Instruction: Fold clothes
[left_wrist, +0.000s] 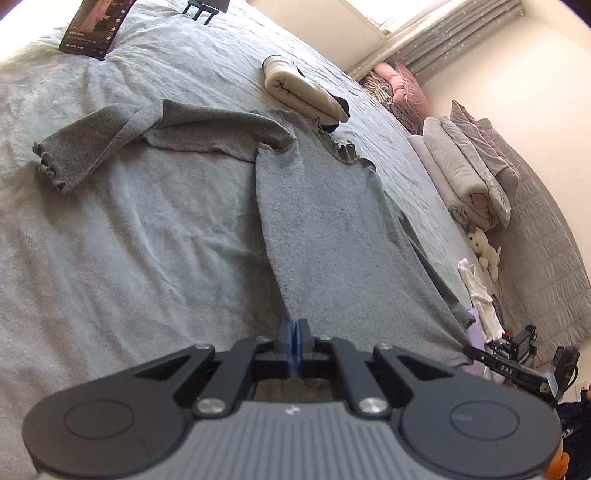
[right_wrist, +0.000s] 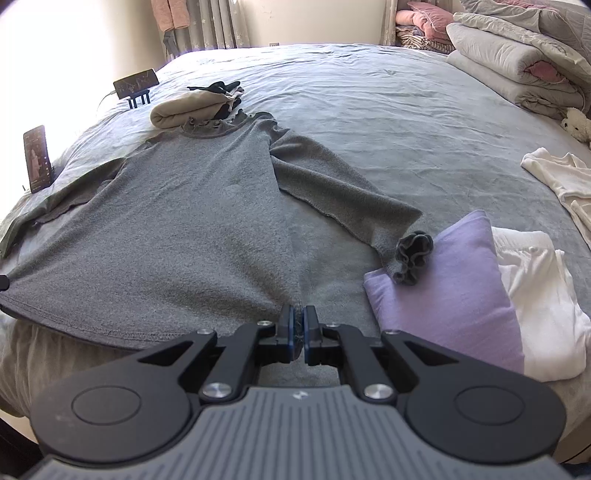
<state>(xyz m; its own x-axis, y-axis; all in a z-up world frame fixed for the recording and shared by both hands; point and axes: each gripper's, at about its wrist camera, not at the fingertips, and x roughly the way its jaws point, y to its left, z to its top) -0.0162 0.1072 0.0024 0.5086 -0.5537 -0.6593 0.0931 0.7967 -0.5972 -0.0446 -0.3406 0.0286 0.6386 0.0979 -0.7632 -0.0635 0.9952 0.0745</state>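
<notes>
Both my claws are pinched shut on the sweater (right_wrist: 177, 221) hem: left claw (left_wrist: 294, 328), right claw (right_wrist: 299, 325). It stretches lengthwise away from me, collar toward the bed's (right_wrist: 369, 110) far edge.

The left claw (left_wrist: 295, 325) points down at a slant with its jaws pinched together on cloth. The right claw (right_wrist: 299, 317) slants down more steeply, jaws likewise clamped on a fold of fabric
</notes>
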